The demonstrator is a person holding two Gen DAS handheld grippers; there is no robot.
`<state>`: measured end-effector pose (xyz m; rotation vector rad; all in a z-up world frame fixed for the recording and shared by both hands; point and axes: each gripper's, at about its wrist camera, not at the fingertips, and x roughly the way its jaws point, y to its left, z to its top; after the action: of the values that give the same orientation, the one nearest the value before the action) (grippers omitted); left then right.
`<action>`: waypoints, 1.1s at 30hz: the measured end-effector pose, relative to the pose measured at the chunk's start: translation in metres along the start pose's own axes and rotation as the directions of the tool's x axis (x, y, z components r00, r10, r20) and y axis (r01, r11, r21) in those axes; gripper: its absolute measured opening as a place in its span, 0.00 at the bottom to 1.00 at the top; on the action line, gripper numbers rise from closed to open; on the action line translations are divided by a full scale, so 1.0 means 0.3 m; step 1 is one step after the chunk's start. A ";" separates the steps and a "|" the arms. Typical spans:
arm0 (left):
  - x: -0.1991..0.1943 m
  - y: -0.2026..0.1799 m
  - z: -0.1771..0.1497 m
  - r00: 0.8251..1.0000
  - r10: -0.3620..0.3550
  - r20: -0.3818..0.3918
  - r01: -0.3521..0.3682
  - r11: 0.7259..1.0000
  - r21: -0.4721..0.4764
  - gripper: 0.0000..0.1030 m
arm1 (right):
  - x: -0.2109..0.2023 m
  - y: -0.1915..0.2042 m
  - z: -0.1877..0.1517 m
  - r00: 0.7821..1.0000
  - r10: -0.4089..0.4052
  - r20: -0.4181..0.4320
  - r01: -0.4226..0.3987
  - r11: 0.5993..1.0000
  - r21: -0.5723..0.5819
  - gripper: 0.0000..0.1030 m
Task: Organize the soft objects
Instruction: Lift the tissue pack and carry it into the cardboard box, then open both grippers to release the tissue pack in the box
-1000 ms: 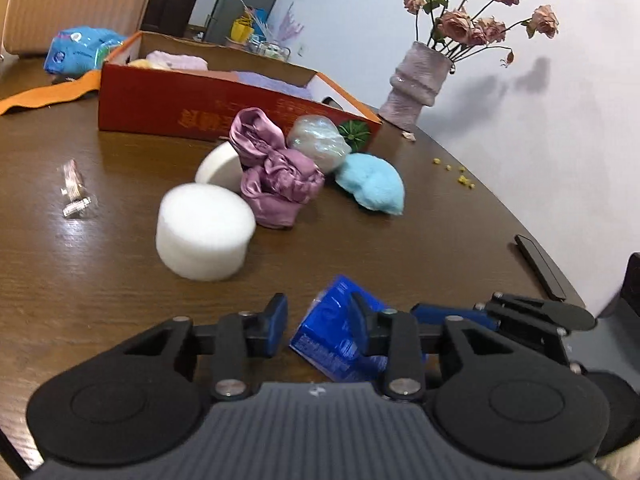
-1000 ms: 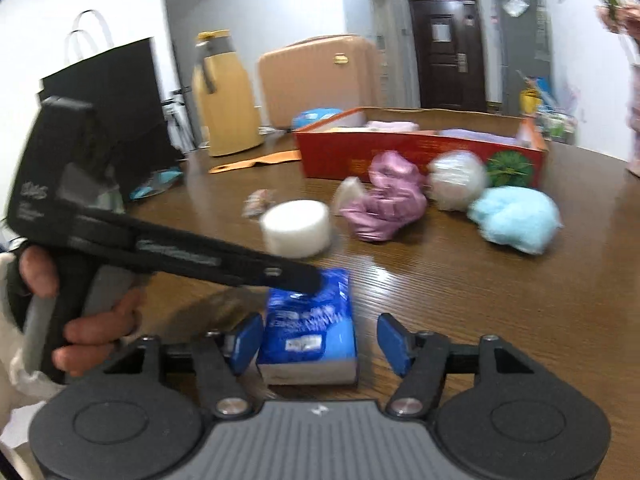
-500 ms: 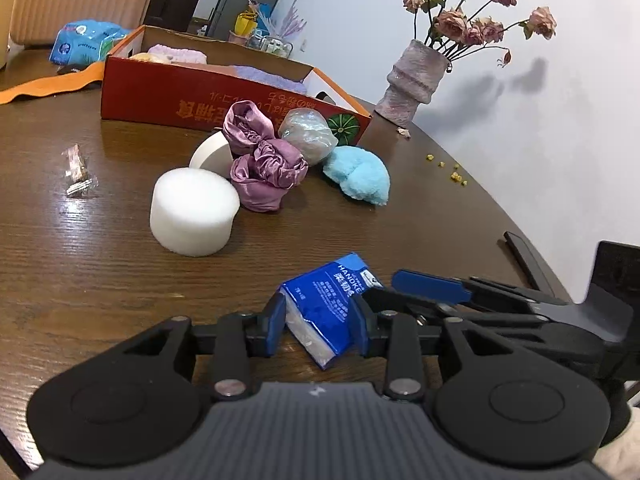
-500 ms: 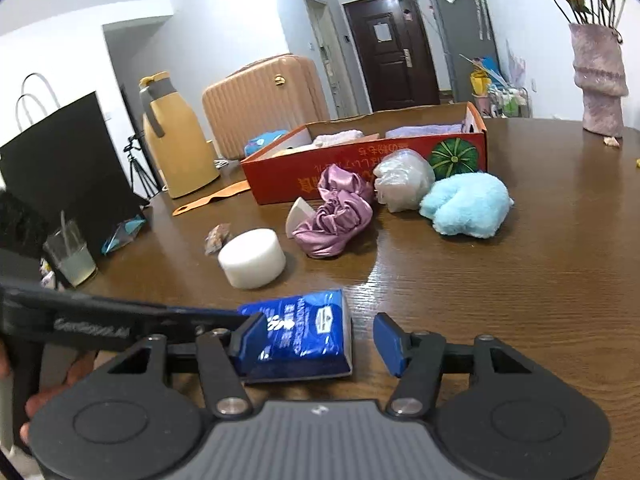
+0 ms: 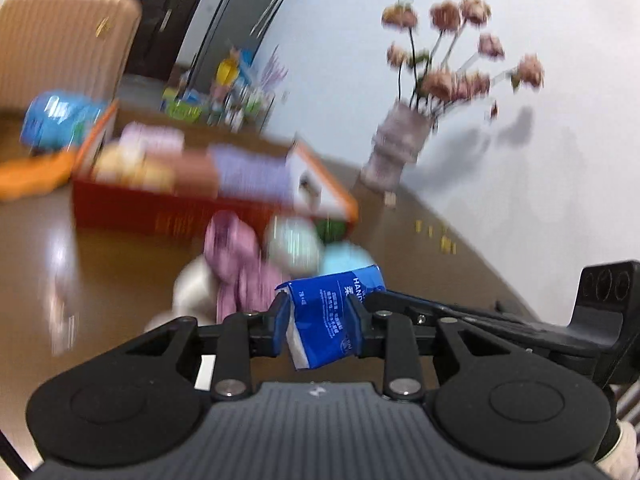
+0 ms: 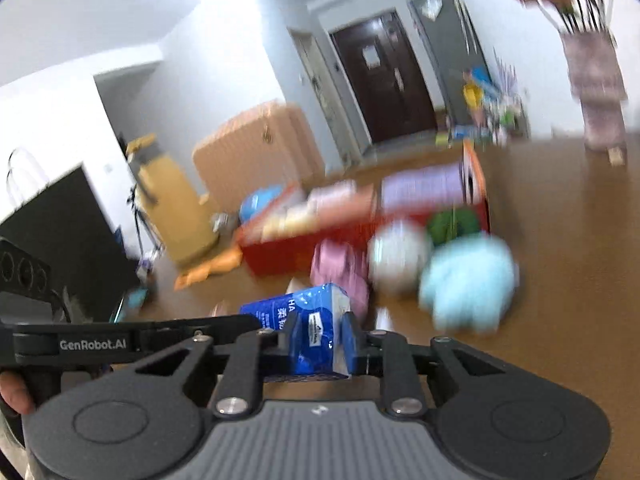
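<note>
Both the left hand-held gripper [image 5: 318, 326] and the right hand-held gripper [image 6: 320, 340], its jaws closing, now grasp the blue tissue pack [image 5: 328, 320] at lower centre. A second ago it lay on the desk [image 5: 120, 272]; it is now lifted, ready for the red box [image 5: 160, 208].

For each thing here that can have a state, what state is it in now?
Tissue pack: lifted, pinched by both grippers.
Left gripper: jaws closing on the pack.
Right gripper: jaws closing on the pack.
Red box: open on top, soft items inside.
Door: shut.
</note>
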<state>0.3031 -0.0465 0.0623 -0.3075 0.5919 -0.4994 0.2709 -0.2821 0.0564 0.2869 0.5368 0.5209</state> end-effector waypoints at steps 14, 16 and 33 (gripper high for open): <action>0.727 0.563 0.662 0.980 0.078 -0.180 -0.120 0.966 -0.231 0.28 | 0.931 -0.244 0.672 0.976 -0.138 -0.171 0.136 0.990 -0.021 0.21; 0.796 0.597 0.648 0.955 0.183 -0.233 -0.224 0.961 -0.164 0.26 | 1.062 -0.261 0.665 0.960 -0.138 -0.243 0.137 0.990 -0.021 0.21; 0.835 0.556 0.606 0.930 0.280 -0.238 -0.284 0.959 0.021 0.31 | 1.181 -0.295 0.570 0.934 -0.073 -0.349 0.098 0.994 0.057 0.22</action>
<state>0.6511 -0.0152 0.0235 -0.1711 0.8606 -0.2547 0.6606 -0.1859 0.0176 0.2411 0.9100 0.4695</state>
